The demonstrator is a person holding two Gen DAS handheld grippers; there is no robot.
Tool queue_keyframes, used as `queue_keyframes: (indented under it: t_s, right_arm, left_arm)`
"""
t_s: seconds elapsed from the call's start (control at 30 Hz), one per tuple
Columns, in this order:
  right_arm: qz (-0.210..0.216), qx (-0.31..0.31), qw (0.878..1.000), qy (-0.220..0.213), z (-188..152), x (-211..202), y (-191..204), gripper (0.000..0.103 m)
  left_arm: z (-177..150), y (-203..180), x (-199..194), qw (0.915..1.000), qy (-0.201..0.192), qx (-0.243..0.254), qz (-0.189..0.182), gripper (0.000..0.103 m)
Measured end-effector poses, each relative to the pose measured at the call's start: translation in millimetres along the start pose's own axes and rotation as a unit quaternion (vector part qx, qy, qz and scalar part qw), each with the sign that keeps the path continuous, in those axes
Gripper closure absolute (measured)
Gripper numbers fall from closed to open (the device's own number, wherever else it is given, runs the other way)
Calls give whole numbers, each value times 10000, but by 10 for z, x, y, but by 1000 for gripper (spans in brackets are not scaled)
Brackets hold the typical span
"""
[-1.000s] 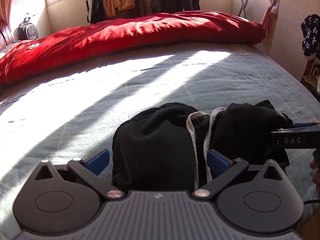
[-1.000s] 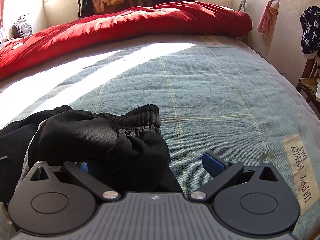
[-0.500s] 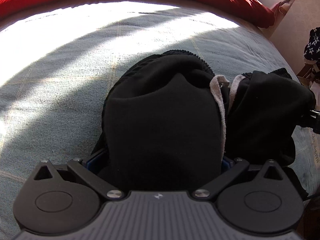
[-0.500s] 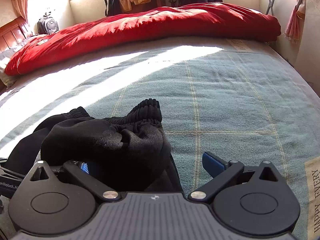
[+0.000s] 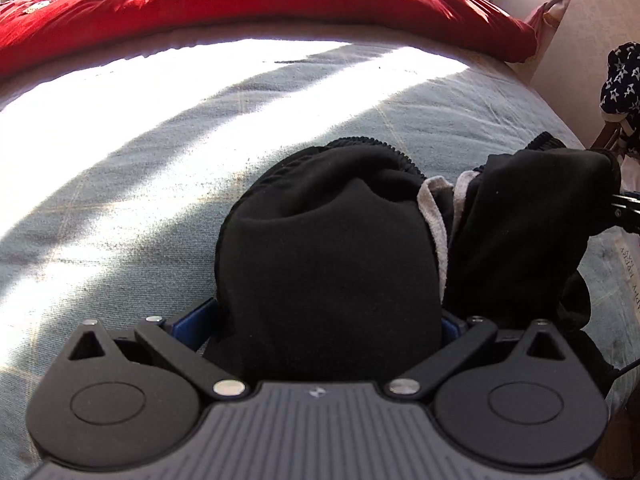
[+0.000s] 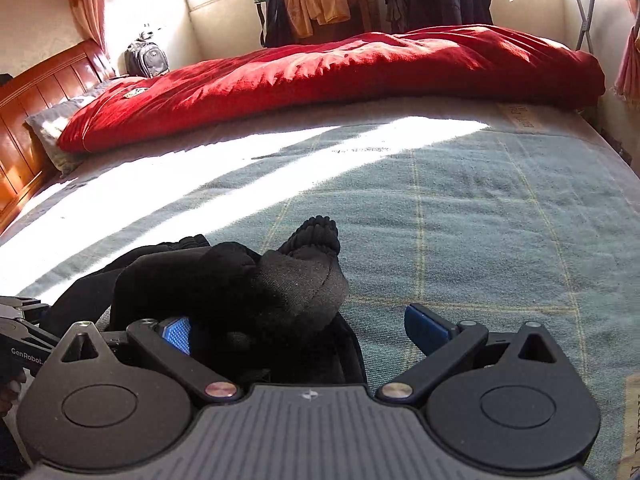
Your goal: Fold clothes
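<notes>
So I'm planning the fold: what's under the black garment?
The black garment lies on the blue-grey bedspread. Anything directly beneath it is covered.

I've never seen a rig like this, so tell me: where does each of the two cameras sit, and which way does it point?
Left wrist: on the left gripper, looking along its fingers over the black garment towards the red duvet; the right gripper's tip shows at the right edge.
Right wrist: on the right gripper, facing across the bed to the headboard; the left gripper shows at far left.
Shared: garment, bed, duvet.
</notes>
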State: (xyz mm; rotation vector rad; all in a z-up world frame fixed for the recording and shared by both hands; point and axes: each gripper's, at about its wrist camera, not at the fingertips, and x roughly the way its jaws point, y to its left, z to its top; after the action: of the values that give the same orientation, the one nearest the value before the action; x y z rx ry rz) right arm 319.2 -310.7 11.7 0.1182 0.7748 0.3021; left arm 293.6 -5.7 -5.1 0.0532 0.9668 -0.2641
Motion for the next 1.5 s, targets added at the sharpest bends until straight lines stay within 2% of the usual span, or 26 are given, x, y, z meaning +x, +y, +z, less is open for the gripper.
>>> queue_keyframes:
  t_s: [0.13,0.17,0.27,0.3,0.43,0.53,0.6,0.77,0.97,1.07,1.2,1.27,1.33,1.5]
  right_arm:
    - [91,-81,9998,-177,71,-103,98,0]
    - [133,-69,9997,-214,76,-120,125,0]
    - [125,3,9995,-287,59,-203,213,0]
    - [90,25,9995,-312,40,-246,238,0]
    - [-247,200,9987,-394,-81,-434,300,0]
    - [-560,565,9959,-432,-187,-532,355,0]
    - [-589,826,9938,-456,-258,-560,402,0]
    - [-499,1367,9893,-31,-400,-408,602,0]
    - [-818,1037,9909,-253,-139,-522,996,0]
    - [-897,699,9925,-449,69,-554,1109,0]
    - [-648,510,9953,-510,266,-381,1161,0]
    - [-265,429,9978,-435,281,-212,1186,0]
    - [3,393,9991,-184,240,-5,1198,0]
    - [82,356,9971,662,-102,373,1015,0]
  left_arm:
    - [67,-137,-152,9977,-468,477,-105,1]
    - [57,-148,-104,9976,-420,543,-117,1]
    - [52,-63,135,9973,-155,699,159,0]
    - [49,-12,198,9968,-109,753,229,0]
    - [142,288,226,9963,-270,822,-1,0]
    - [276,468,219,9930,-521,1057,-20,0]
    - [355,565,241,9908,-606,1204,-81,0]
    - [329,662,182,9869,-643,1329,-645,0]
    - [230,777,-171,9760,-978,1356,-1394,1]
    - [229,846,-305,9724,-1264,1303,-1469,1]
    - [192,896,-306,9744,-1269,1171,-1441,1]
    - [168,913,-293,9763,-1237,1110,-1383,1]
    - [143,931,-279,9782,-1206,1049,-1325,1]
    - [112,886,-293,9815,-1171,974,-1158,1]
